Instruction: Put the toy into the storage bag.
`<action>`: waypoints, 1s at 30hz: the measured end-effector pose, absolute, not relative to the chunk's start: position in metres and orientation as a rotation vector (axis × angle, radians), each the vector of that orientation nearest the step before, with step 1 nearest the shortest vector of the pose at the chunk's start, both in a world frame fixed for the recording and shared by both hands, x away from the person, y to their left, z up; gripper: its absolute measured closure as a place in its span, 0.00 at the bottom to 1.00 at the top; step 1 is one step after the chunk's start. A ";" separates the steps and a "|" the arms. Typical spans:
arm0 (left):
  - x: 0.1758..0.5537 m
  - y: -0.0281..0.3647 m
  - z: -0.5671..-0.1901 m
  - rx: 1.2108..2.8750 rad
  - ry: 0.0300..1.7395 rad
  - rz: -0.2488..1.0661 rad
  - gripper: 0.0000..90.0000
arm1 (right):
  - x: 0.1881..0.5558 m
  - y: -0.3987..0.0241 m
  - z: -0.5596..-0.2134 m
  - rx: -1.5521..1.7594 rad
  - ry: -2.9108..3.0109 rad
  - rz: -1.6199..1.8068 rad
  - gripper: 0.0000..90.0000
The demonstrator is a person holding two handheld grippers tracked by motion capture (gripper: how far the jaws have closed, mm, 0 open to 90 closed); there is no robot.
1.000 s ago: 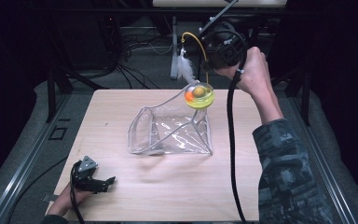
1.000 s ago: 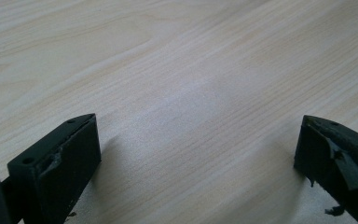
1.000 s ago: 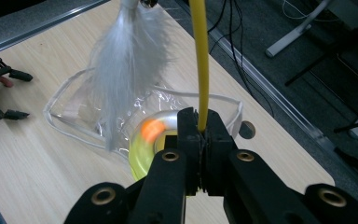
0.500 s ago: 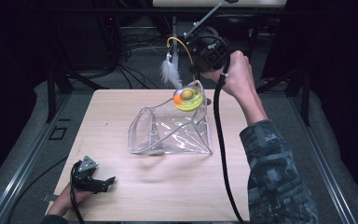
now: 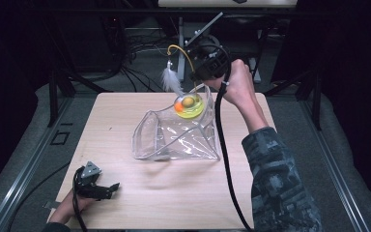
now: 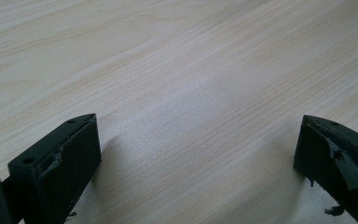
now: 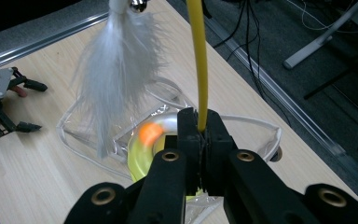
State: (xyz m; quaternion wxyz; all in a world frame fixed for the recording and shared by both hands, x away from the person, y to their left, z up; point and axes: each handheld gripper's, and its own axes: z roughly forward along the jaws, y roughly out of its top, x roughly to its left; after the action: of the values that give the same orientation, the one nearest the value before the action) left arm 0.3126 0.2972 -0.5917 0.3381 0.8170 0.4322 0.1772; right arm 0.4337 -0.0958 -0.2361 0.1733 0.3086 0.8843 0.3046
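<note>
The right tool (image 7: 200, 135) had its jaws pressed together on a thin yellow rod (image 7: 196, 56), pinching it near its lower end. The rod rose from the jaws and arched over; from its far tip hung a white feather tuft (image 7: 114, 79). In the high view the right tool (image 5: 199, 83) was held above the far edge of the worktop (image 5: 125, 116), with the feather tuft (image 5: 170, 79) dangling just beside it on the left. Directly below sat a round yellow-green cat toy (image 5: 189, 106) carrying an orange ball (image 5: 179, 107) and a second, duller ball; it rested at the upper far corner of a clear plastic bag (image 5: 176, 137), whose mouth gaped toward the left.

Well apart, at the near left corner of the worktop, the left tool (image 5: 107, 189) lay low in the person's hand, its jaws spread wide over bare wood (image 6: 182, 93) with nothing between them.
</note>
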 end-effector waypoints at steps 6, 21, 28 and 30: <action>0.313 0.297 -0.592 2.128 1.126 0.461 0.00 | 0.439 -0.094 -0.244 0.884 2.514 0.841 0.98; 0.313 0.297 -0.592 2.126 1.127 0.461 0.00 | 0.446 -0.083 -0.259 0.887 2.515 0.809 0.98; 0.313 0.297 -0.592 2.126 1.127 0.461 0.00 | 0.448 -0.078 -0.269 0.881 2.520 0.800 0.98; 0.313 0.297 -0.592 2.128 1.125 0.461 0.00 | 0.448 -0.077 -0.272 0.883 2.521 0.803 0.98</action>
State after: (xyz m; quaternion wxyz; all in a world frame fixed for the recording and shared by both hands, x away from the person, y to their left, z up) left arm 0.3127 0.2972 -0.5917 0.3384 0.8171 0.4319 0.1770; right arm 0.4483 -0.0769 -0.2724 0.1755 0.3116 0.8898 0.2834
